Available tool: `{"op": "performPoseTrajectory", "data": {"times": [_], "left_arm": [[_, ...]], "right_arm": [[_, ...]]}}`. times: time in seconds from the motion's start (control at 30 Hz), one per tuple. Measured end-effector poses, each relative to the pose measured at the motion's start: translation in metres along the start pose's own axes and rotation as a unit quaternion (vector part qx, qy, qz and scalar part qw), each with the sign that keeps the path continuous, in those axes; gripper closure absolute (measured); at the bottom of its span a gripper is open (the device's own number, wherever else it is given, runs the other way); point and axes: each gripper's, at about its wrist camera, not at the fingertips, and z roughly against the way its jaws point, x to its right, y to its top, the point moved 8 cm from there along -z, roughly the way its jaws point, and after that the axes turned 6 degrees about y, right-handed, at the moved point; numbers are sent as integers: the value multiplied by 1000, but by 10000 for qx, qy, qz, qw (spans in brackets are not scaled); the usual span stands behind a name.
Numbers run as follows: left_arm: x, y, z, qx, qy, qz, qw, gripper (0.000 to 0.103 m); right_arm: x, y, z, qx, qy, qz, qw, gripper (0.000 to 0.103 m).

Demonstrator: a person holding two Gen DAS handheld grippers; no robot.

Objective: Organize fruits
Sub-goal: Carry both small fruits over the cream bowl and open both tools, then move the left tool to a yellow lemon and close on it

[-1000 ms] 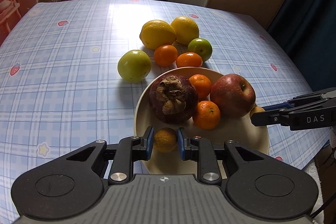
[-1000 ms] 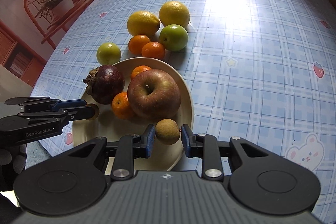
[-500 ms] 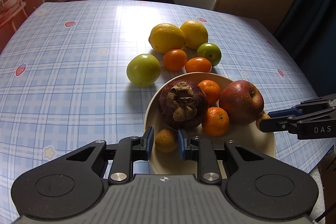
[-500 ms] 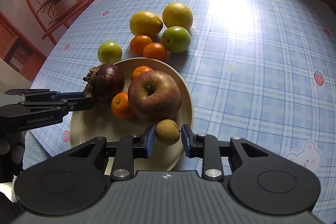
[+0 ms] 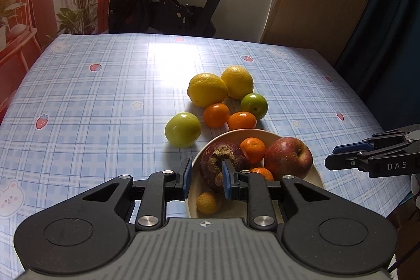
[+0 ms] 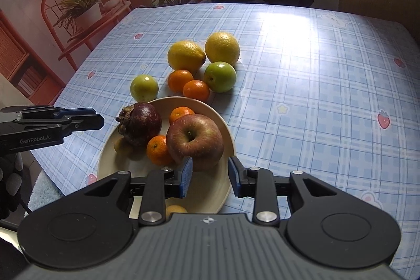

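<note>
A cream plate (image 5: 316, 176) (image 6: 218, 120) near the table's front edge holds a mangosteen (image 5: 236, 158) (image 6: 143, 122), a red apple (image 5: 287, 158) (image 6: 195, 139), two mandarins (image 5: 253, 148) (image 6: 157, 150) and two small brown fruits (image 5: 208, 202) (image 6: 176, 209). My left gripper (image 5: 206, 179) is open and empty, raised above the plate's near rim. My right gripper (image 6: 210, 180) is open and empty, raised above the plate's near side. Each gripper also shows from the side in the other view (image 5: 367, 156) (image 6: 52, 120).
On the blue checked tablecloth beyond the plate lie two lemons (image 5: 207, 93) (image 5: 237, 82), two green apples (image 5: 183, 129) (image 5: 254, 105) and two loose mandarins (image 5: 216, 115) (image 5: 241, 120). An exercise bike (image 5: 168, 7) stands behind the table; a red chair (image 6: 78, 7) is at the left.
Both grippers opened, each letting a small brown fruit down onto the plate, then lifted and drew back from the plate.
</note>
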Motion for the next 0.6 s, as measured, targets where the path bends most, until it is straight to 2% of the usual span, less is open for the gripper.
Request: {"op": "performPoseTrajectory", "data": {"times": [0.33, 0.6], "left_arm": [[-13, 45, -1, 247, 64, 237, 9994, 77], [-17, 54, -29, 59, -56, 416, 9991, 77]], "right_arm": [[12, 41, -3, 277, -89, 6, 9996, 70], [20, 60, -30, 169, -38, -54, 9998, 70]]}}
